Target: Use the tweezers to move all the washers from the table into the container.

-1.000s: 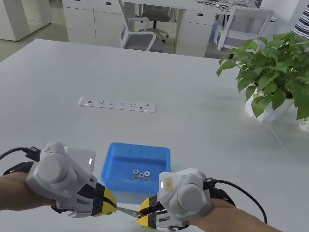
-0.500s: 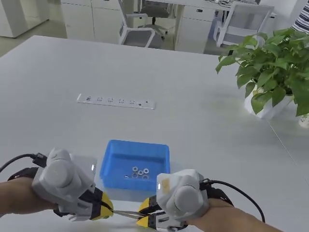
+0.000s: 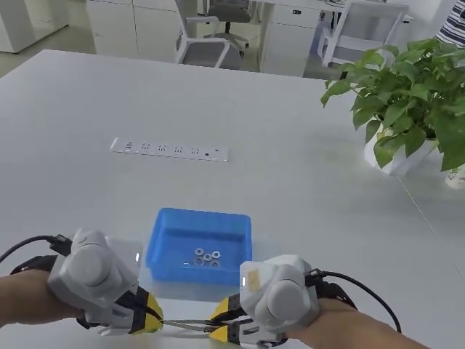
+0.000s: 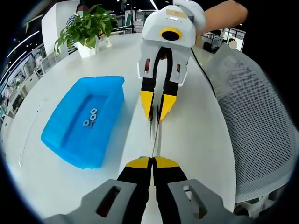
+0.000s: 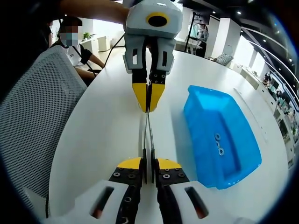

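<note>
The left gripper (image 3: pixel 155 325) and right gripper (image 3: pixel 217 325) each pinch one end of the tweezers (image 3: pixel 189 326). These look thin, light and slippery, so squeeze mid-arm. The container (image 3: pixel 200 216) lies at 12 o'clock.

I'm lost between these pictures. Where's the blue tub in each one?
Head view: the blue container sits low, centre.
Left gripper view: blue container at left, left of the tweezers.
Right gripper view: blue container at right, right of the tweezers.
Shared landmark: the washers lying inside it.
</note>
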`<state>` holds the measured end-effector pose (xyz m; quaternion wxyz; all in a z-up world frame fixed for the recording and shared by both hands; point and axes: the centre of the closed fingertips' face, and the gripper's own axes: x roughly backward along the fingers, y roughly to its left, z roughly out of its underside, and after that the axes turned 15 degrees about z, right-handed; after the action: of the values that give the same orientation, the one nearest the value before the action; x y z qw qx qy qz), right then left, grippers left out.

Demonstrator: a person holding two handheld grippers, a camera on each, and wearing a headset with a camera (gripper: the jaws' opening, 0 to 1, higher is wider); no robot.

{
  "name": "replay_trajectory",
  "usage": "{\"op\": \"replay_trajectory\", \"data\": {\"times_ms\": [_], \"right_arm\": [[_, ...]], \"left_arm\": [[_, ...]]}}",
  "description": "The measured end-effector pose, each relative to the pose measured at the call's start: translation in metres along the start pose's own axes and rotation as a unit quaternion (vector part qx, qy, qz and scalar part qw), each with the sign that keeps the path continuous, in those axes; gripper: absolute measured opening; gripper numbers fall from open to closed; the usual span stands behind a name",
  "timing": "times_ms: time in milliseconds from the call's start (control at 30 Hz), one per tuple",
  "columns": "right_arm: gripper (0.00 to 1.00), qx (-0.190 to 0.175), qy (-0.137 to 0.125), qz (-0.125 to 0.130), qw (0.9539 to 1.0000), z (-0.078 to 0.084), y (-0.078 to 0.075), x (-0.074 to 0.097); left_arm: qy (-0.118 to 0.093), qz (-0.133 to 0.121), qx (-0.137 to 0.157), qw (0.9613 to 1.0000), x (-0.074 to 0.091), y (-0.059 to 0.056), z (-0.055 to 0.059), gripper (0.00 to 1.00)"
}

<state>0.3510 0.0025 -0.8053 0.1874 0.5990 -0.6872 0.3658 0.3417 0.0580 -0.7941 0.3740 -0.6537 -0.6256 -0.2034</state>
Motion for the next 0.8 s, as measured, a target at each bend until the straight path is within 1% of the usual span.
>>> {"op": "replay_trajectory", "data": {"times_ms": [167,267,467,567,767,800], "right_arm": [[0.11,-0.002,0.003,0.002,1.0000,0.0035,-0.0015,0.0024],[0.11,-0.003,0.005,0.000,1.0000,0.0048,-0.0003,0.0041],[0.11,-0.008,0.008,0.002,0.9999,0.0073,0.0000,0.0061],[0.10,-0.011,0.008,0.002,0.9999,0.0082,0.0012,0.0081],[0.11,-0.015,0.010,0.004,0.9998,0.0100,0.0021,0.0100],[0.11,-0.015,0.010,0.005,0.9998,0.0103,0.0021,0.0102]], "left_arm": [[0.010,-0.002,0.004,0.9999,-0.0015,0.0010,0.0058,0.05],[0.009,-0.003,0.004,0.9999,-0.0026,0.0014,0.0062,0.05],[0.017,-0.003,0.005,0.9998,-0.0067,0.0016,0.0093,0.05],[0.011,-0.008,0.009,0.9999,-0.0071,0.0026,0.0079,0.06],[0.007,-0.011,0.012,0.9998,-0.0093,0.0024,0.0080,0.06],[0.004,-0.011,0.018,0.9998,-0.0095,0.0020,0.0077,0.06]]}}
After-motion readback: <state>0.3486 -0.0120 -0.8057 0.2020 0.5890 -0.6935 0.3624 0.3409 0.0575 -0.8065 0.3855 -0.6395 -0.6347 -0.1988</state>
